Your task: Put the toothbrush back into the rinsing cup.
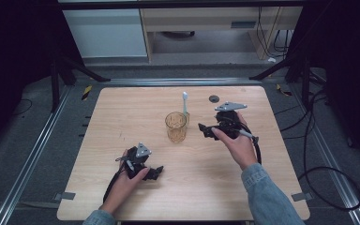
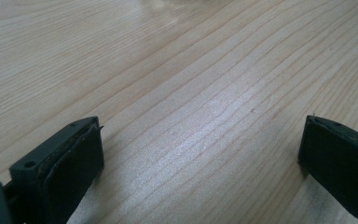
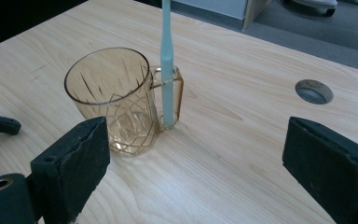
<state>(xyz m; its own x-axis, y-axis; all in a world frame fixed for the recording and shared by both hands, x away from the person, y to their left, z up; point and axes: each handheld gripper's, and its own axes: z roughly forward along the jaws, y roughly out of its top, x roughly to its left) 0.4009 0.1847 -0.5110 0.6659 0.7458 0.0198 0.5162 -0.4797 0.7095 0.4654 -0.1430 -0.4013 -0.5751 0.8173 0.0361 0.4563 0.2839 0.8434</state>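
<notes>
Amber glass mug (image 1: 176, 126) stands upright near the middle of the pale wooden tabletop (image 1: 122, 112), its open mouth up. A light blue toothbrush (image 1: 185, 103) stands with its long axis almost vertical, its lower end passed through the handle (image 3: 170, 100) of the mug and resting on the wood, its head pointing up and a little away from me. In the right gripper view the toothbrush is just beside the wall of the mug, outside it. My right gripper (image 1: 205, 130) is just to the right of the mug, jaws spread wide, with nothing between them. My left gripper (image 1: 155, 173) rests low on the near left part of the tabletop, well apart from the mug, also wide and empty. A small round grey hole (image 1: 213, 98) lies near the far edge.
</notes>
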